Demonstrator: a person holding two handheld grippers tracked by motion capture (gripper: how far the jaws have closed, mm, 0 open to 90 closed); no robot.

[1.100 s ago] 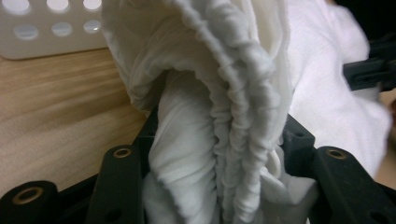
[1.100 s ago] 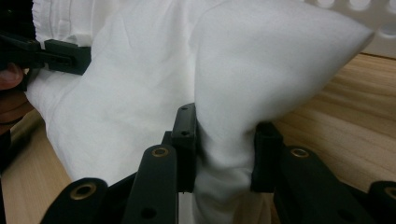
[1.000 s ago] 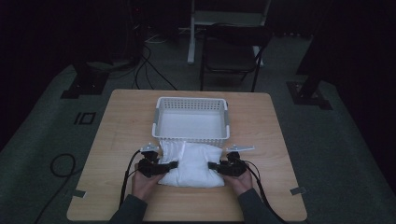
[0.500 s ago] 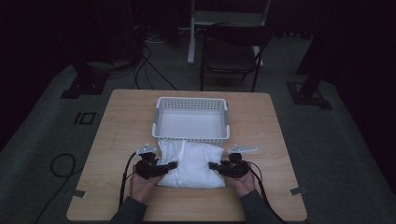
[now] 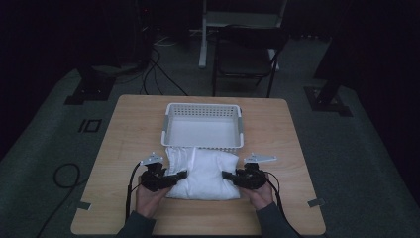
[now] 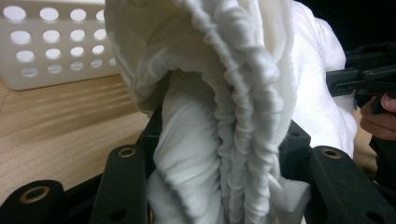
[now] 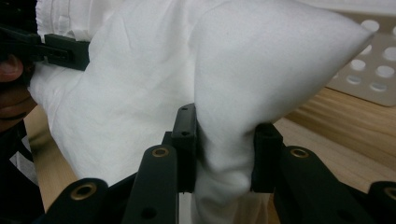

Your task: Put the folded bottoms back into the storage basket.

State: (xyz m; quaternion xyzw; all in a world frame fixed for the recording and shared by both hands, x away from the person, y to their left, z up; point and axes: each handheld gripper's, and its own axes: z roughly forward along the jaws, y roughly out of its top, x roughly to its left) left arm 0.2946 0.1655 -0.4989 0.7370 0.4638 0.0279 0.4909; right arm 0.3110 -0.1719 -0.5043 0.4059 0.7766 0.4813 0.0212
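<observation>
A folded white cloth bundle (image 5: 204, 172) is held between both hands just in front of a white perforated basket (image 5: 203, 125) on the wooden table (image 5: 129, 129). My left gripper (image 5: 181, 175) is shut on the bundle's left edge. In the left gripper view the jaws pinch bunched, ribbed white cloth (image 6: 224, 140). My right gripper (image 5: 227, 175) is shut on the right edge. In the right gripper view a thick fold of cloth (image 7: 233, 93) is squeezed between the black jaws. The bundle's underside is hidden, so I cannot tell whether it rests on the table.
The basket (image 6: 51, 42) stands empty behind the cloth, near the table's middle. A dark chair (image 5: 245, 54) and a white stand (image 5: 203, 34) are beyond the far edge. Cables (image 5: 62, 173) lie on the floor at the left.
Both grippers and the cloth bundle have risen slightly together. The grips look the same.
</observation>
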